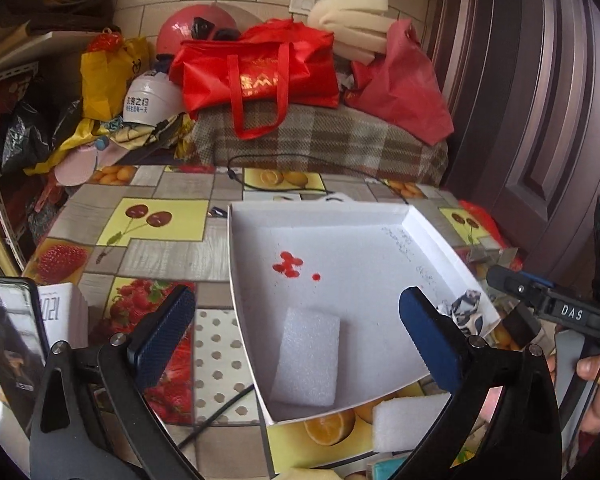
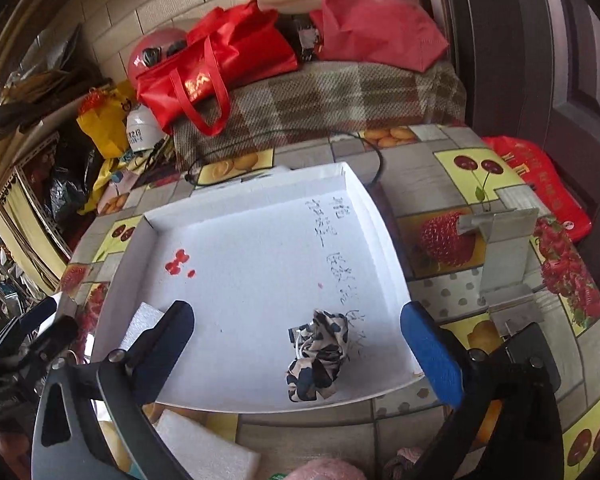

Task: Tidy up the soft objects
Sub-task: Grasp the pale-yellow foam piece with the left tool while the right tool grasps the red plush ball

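A shallow white box lies on the fruit-print table; it also shows in the right wrist view. A white foam block lies in its near left part, partly visible in the right wrist view. A leopard-print cloth lies in the box's near right part, also seen in the left wrist view. Another white foam block lies on the table in front of the box, also in the right wrist view. My left gripper is open above the foam block in the box. My right gripper is open above the cloth.
A phone and a white calendar stand at the left. A black cable runs behind the box. A metal bracket stands at the right. Red bags lie on a plaid cushion behind. A pink soft thing lies at the near edge.
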Demonstrator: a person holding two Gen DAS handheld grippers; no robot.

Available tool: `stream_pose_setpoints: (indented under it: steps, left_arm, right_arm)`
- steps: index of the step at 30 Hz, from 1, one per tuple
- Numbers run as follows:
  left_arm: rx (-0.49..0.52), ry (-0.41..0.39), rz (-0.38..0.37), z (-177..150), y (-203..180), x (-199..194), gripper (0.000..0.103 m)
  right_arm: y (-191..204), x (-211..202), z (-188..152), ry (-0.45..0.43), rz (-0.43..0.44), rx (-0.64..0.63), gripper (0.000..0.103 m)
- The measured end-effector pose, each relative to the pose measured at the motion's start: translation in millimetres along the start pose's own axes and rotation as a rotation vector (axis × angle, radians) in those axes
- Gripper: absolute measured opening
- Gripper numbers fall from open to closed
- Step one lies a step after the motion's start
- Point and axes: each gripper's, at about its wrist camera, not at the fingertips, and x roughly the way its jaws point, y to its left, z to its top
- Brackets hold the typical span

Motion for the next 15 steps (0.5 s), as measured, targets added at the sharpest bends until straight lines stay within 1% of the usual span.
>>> stream_pose_setpoints:
  steps: [3, 6, 8, 10, 12, 15]
  left_arm:
    - [0.006, -0.046, 0.026, 7.6, 1.7, -17.3, 0.103]
    - [0.040, -0.092, 0.060, 9.3, -4.3, -30.3, 0.103]
    - [0.072, -0.120, 0.086, 7.2, -10.4, -37.6, 0.103]
    - [0.100, -0.151, 0.095, 0.4, -14.6, -45.4, 0.103]
    - [0.132, -0.159, 0.117, -9.3, -16.1, -50.0, 0.103]
    - [0.148, -0.148, 0.167, -23.5, -11.8, -53.7, 0.103]
  right_arm:
    - [-2.3, -17.3, -0.2, -0.058, 0.016, 0.020, 0.103]
    - [-4.4, -33.9, -5.7, -0.099, 0.032, 0.048, 0.103]
    - [-5.7, -49.6, -11.5, -0.150, 0.037, 0.058, 0.103]
    - [-6.5, -69.3, -17.6, -0.209, 0.040, 0.061, 0.103]
    - [-7.6, -91.7, -24.1, -0.275, 0.031, 0.053, 0.103]
    - [-13.8, -126.3, -36.7, -0.376, -0.022, 0.042, 0.103]
